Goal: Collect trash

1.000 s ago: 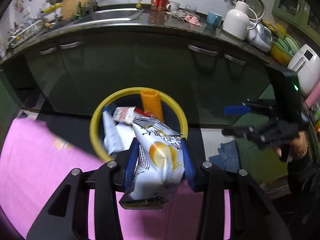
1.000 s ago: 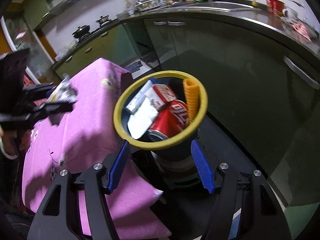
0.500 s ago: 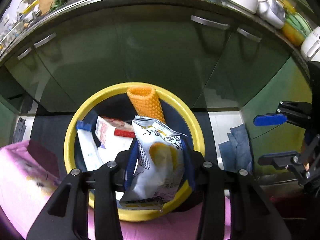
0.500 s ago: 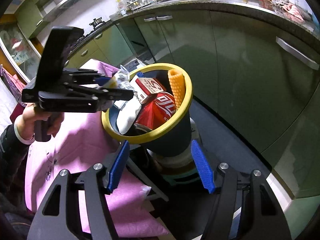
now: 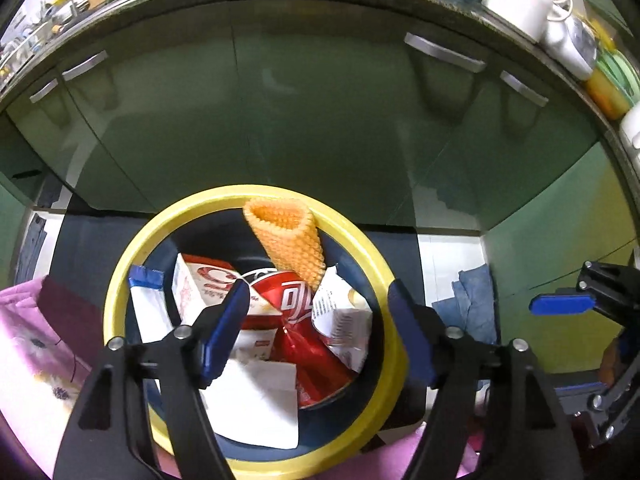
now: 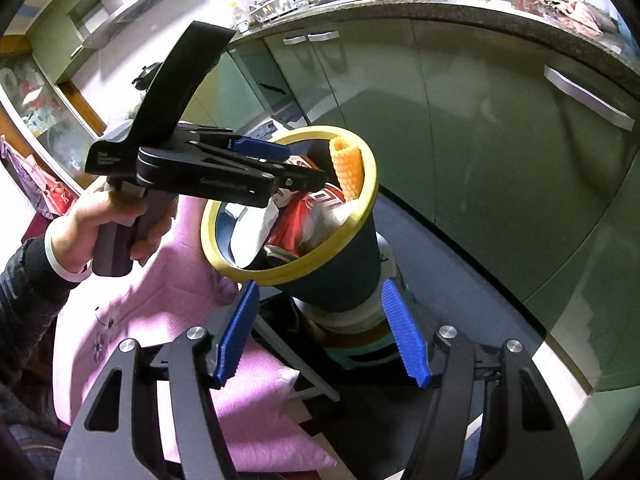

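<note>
A long run of glossy green kitchen cabinets (image 5: 320,112) with metal handles curves across the background under a dark stone countertop (image 6: 520,12). In front of it, a pink quilted cloth (image 6: 168,280) covers a surface at the left. Beside the cloth stands a dark blue round trash bin with a yellow rim (image 5: 132,272), tilted slightly in the right wrist view. The bin holds trash: a crushed red soda can (image 5: 292,300), an orange waffle-textured tube (image 5: 288,240) leaning on the far rim, a red and white carton (image 5: 200,284), flat white paper (image 5: 260,400), and a white and yellow crinkled snack bag (image 5: 344,320) lying loose by the can. The left gripper (image 5: 316,332), black with blue pads, hangs over the bin mouth; its jaws have just been opening and stand wide, with nothing pressed between them. A hand (image 6: 100,220) in a dark sleeve holds its handle. The right gripper (image 6: 324,332) hovers lower beside the bin, jaws wide and empty.
</note>
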Available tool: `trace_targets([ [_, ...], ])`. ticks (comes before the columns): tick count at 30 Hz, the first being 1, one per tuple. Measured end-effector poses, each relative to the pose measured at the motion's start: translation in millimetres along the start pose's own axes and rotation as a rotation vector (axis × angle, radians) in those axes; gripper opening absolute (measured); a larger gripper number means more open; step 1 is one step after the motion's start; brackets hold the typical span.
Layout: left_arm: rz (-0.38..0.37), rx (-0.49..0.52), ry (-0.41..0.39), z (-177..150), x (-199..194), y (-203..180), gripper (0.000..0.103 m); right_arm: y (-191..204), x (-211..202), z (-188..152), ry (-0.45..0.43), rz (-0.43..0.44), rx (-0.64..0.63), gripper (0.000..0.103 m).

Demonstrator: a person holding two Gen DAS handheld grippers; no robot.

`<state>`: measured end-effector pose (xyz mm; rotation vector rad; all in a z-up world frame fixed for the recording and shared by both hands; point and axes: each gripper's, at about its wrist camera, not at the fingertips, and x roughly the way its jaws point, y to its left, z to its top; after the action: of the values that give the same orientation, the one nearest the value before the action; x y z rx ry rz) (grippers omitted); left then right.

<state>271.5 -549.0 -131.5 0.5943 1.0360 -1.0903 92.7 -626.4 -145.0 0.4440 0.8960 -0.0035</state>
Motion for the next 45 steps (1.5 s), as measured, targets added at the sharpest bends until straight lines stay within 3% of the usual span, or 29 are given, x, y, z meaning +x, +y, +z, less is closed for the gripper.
trace_targets([
  [4, 0.006, -0.070, -0.072, -13, -36, 15, 0.070, 3, 1, -1, 0.003, 0.020, -0.001, 0.064],
  [8, 0.029, -0.152, -0.175, -46, -88, 26, 0.087, 13, 5, -3, 0.010, 0.043, -0.020, 0.064],
  [11, 0.102, -0.205, -0.245, -84, -131, 27, 0.092, 23, 4, -6, 0.005, 0.051, -0.036, 0.066],
  [16, 0.181, -0.375, -0.405, -183, -212, 24, 0.097, 47, 5, -15, 0.007, 0.047, -0.077, 0.074],
  [20, 0.307, -0.540, -0.429, -256, -256, 22, 0.097, 74, 4, -22, -0.009, 0.056, -0.125, 0.088],
  [24, 0.528, -0.676, -0.510, -329, -302, 7, 0.097, 109, -3, -28, -0.025, 0.103, -0.196, 0.098],
  [26, 0.637, -0.741, -0.533, -364, -322, -3, 0.097, 129, -8, -32, -0.043, 0.096, -0.248, 0.098],
  [32, 0.809, -0.843, -0.550, -431, -350, -29, 0.097, 184, -28, -43, -0.112, 0.051, -0.381, 0.098],
  [40, 0.868, -0.897, -0.601, -472, -376, -53, 0.097, 220, -53, -67, -0.195, -0.019, -0.466, 0.098],
  [45, 0.822, -0.909, -0.607, -477, -374, -55, 0.097, 227, -73, -75, -0.260, -0.067, -0.473, 0.098],
])
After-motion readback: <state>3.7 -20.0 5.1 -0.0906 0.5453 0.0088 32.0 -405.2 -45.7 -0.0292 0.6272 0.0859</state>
